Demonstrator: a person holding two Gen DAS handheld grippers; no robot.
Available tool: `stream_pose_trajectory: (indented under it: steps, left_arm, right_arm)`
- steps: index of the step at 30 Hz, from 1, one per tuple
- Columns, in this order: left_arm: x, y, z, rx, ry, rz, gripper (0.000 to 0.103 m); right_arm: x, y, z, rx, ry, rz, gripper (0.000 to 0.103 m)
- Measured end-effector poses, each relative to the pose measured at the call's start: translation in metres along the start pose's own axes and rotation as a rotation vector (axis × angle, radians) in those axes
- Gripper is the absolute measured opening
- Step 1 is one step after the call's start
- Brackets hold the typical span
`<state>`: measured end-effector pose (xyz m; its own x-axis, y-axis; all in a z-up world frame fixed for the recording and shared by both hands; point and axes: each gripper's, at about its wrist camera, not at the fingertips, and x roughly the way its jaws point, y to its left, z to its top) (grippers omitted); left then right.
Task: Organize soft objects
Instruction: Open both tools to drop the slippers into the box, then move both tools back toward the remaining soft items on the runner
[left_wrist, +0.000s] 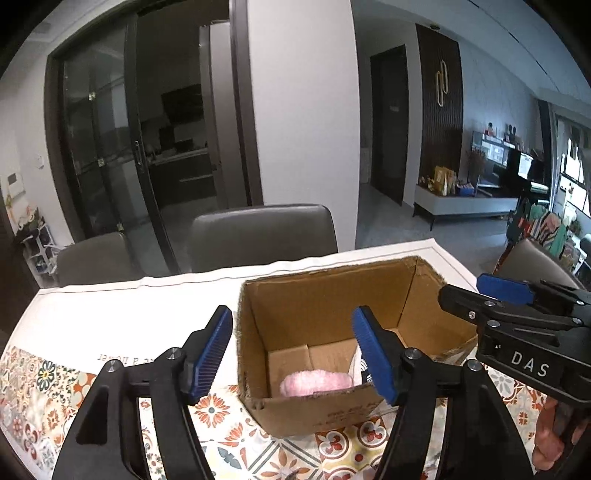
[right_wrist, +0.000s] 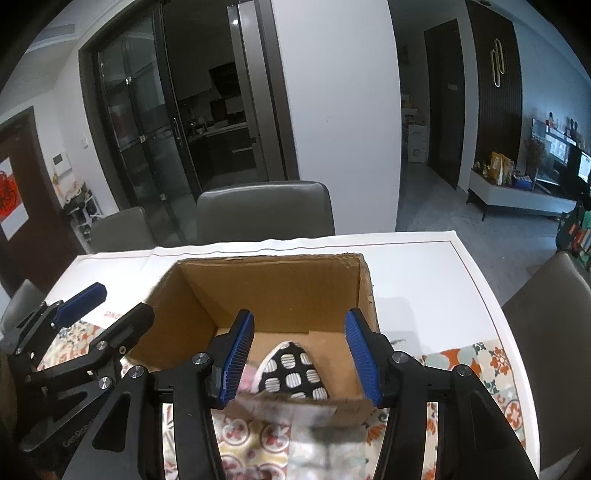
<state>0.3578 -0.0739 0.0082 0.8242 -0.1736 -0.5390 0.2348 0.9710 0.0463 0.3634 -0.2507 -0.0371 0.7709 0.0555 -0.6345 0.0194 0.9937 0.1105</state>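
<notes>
An open cardboard box (left_wrist: 314, 295) stands on the table; it also shows in the right wrist view (right_wrist: 273, 288). Inside lie a pink fluffy item (left_wrist: 316, 382) and a black cloth with white dots (right_wrist: 295, 371). My left gripper (left_wrist: 295, 354) is open and empty, held over the box's near left corner. My right gripper (right_wrist: 299, 354) is open and empty over the box's near wall. The right gripper also shows at the right of the left wrist view (left_wrist: 476, 291); the left gripper shows at the left of the right wrist view (right_wrist: 110, 302).
A patterned tablecloth (left_wrist: 40, 387) covers the near part of the white table (right_wrist: 424, 266). Grey chairs (left_wrist: 262, 232) stand along the far edge, and another chair (right_wrist: 554, 295) is at the right. A pillar and glass doors are behind.
</notes>
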Motion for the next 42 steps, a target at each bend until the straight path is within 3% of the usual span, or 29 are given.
stream_pose_trajectory:
  steps: [10, 14, 25, 32, 42]
  left_arm:
    - [-0.051, 0.007, -0.002, -0.033, -0.069, 0.019, 0.070]
    - [-0.066, 0.009, -0.005, -0.042, -0.079, 0.021, 0.070]
    - [-0.093, 0.008, -0.032, -0.087, -0.056, 0.023, 0.071]
    - [-0.104, 0.004, -0.056, -0.085, -0.023, 0.022, 0.071]
    - [-0.122, 0.002, -0.093, -0.064, 0.000, 0.034, 0.071]
  right_arm:
    - [-0.047, 0.014, -0.008, -0.019, -0.041, -0.013, 0.053]
    - [-0.065, 0.016, -0.014, -0.012, -0.059, -0.002, 0.061]
    - [-0.100, 0.021, -0.038, -0.016, -0.091, -0.041, 0.061]
    - [-0.114, 0.015, -0.059, 0.018, -0.076, -0.066, 0.061]
    - [-0.119, 0.013, -0.098, 0.084, 0.005, -0.029, 0.061]
